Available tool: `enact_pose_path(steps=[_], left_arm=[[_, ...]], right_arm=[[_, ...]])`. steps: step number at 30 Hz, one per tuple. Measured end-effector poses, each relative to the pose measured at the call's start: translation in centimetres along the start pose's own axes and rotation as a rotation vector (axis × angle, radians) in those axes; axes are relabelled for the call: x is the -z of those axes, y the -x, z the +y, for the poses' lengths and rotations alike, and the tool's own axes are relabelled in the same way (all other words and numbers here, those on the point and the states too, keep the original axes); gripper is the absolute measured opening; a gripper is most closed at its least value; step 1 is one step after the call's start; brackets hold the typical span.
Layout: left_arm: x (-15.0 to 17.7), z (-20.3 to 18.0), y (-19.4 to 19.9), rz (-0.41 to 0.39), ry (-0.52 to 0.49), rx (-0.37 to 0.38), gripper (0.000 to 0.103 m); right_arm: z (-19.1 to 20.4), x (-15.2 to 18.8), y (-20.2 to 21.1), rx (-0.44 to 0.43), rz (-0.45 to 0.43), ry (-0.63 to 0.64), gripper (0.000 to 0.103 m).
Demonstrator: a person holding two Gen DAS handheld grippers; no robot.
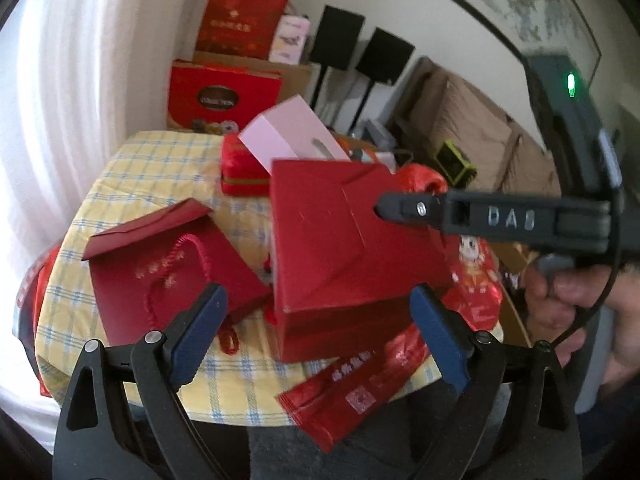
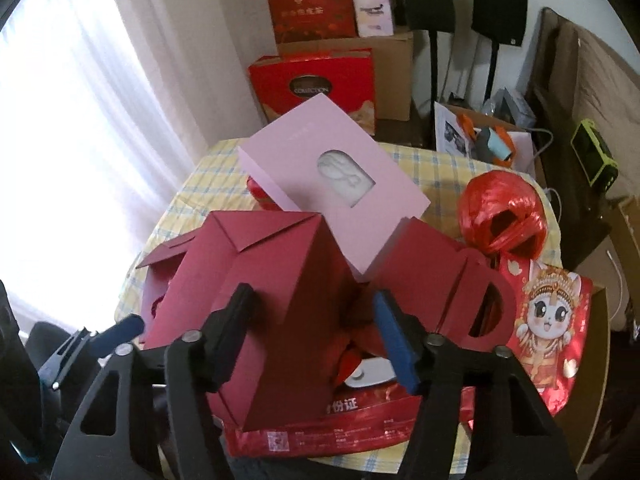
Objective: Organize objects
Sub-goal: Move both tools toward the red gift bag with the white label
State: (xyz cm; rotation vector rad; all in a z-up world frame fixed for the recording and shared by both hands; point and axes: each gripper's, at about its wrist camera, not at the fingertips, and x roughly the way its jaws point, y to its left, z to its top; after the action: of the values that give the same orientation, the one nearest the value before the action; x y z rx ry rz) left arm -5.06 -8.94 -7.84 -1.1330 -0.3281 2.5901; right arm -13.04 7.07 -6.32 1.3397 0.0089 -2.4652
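A round counter (image 1: 160, 160) under a yellow checked cloth carries a crowd of red things. Nearest the middle stands one tall red box (image 1: 340, 248), its flaps loose at the top, with one pink windowed box (image 2: 332, 184) leaning out of it at a tilt. Beside it on the left lies one flat dark red paper bag (image 1: 168, 264) with cord handles. One red foil packet (image 1: 352, 396) lies at the near edge under the tall box, and one red pouch printed with a cartoon figure (image 2: 548, 320) lies to the right. One ball of red plastic ribbon (image 2: 500, 212) sits behind that pouch, and one small red tin (image 1: 240, 172) stands behind the pink box.

The left gripper (image 1: 320, 336) hovers just short of the tall red box, its jaws wide apart with nothing between them. The right gripper (image 2: 316, 332) stands over the same box with one wall of it between its jaws; the jaws are partly open, and I cannot tell whether the pads press on the card. A hand (image 1: 580, 304) holds that gripper.

Beyond the counter, two black speakers (image 2: 464, 4) stand on poles and three red gift boxes (image 2: 316, 80) are stacked against the wall.
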Motion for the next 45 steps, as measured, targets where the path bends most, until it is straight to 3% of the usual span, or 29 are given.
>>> enact_pose_path(steps=[5, 10, 14, 17, 25, 29, 41, 45], left_arm=[[0.3, -0.6, -0.2, 0.012, -0.018, -0.035, 0.090], [-0.2, 0.2, 0.9, -0.013, -0.001, -0.008, 0.090], [-0.9, 2.4, 2.4, -0.053, 0.072, 0.047, 0.090], [-1.2, 4.4, 3.0, -0.074, 0.138, 0.036, 0.090], [-1.1, 5.5, 2.3, -0.028, 0.169, 0.031, 0.090], [-0.9, 4.5, 2.2, -0.025, 0.144, 0.052, 0.090], [-1.0, 4.6, 2.5, -0.017, 0.176, 0.044, 0.090], [-0.9, 3.8, 2.4, -0.001, 0.154, 0.078, 0.090]], right_arm=[[0.8, -0.7, -0.4, 0.004, 0.037, 0.034, 0.055], [0.3, -0.9, -0.7, -0.031, 0.064, 0.034, 0.055], [-0.3, -0.2, -0.3, -0.084, 0.065, 0.017, 0.043], [-0.3, 0.5, 0.3, -0.120, 0.058, 0.025, 0.036], [0.8, 0.6, 0.7, -0.123, 0.061, 0.073, 0.029], [1.3, 1.1, 1.6, -0.113, 0.021, 0.086, 0.023], [0.3, 5.1, 5.7, -0.122, -0.080, 0.036, 0.017], [-0.5, 6.3, 6.8, -0.125, -0.086, 0.021, 0.017]])
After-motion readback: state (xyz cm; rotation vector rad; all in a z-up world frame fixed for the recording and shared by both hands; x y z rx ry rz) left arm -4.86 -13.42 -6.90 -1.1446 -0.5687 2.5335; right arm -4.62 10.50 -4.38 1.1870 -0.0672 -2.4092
